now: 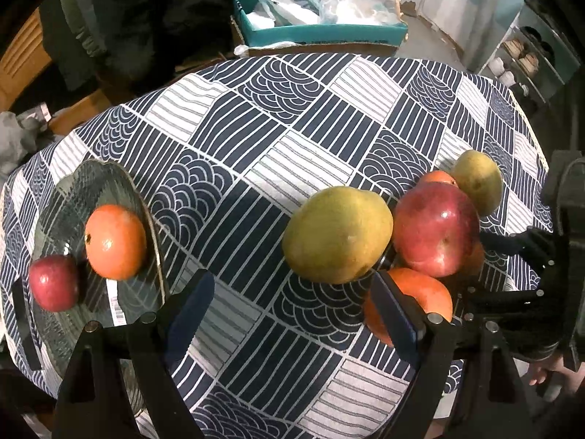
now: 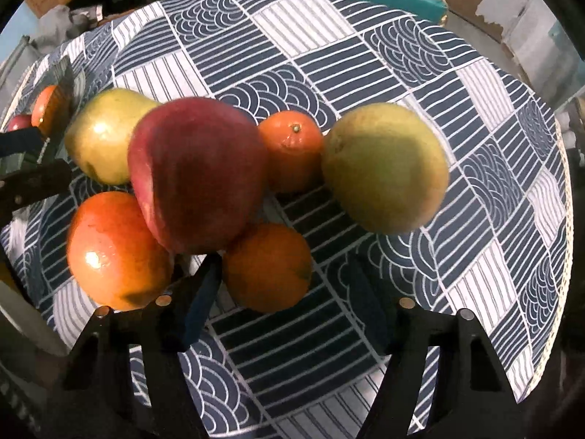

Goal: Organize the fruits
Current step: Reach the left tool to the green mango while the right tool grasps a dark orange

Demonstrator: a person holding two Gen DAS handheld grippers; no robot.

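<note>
A glass plate (image 1: 109,183) at the table's left holds an orange (image 1: 115,241) and a small red apple (image 1: 55,281). Loose on the cloth lie a mango (image 1: 336,234), a big red apple (image 1: 435,226), a second mango (image 1: 475,181) and several oranges. My left gripper (image 1: 292,314) stands open over bare cloth, the near mango just beyond its fingertips. My right gripper (image 2: 285,303) is open, pointing down at the pile. An orange (image 2: 267,267) lies between its fingers; the right finger is clear of it. The red apple (image 2: 197,175) lies just beyond.
A teal box (image 1: 321,29) with plastic bags stands past the table's far edge. The patterned cloth (image 2: 365,55) covers a round table. My right gripper (image 1: 490,269) shows at the right in the left wrist view, and the left gripper's fingers (image 2: 25,161) at the left edge in the right wrist view.
</note>
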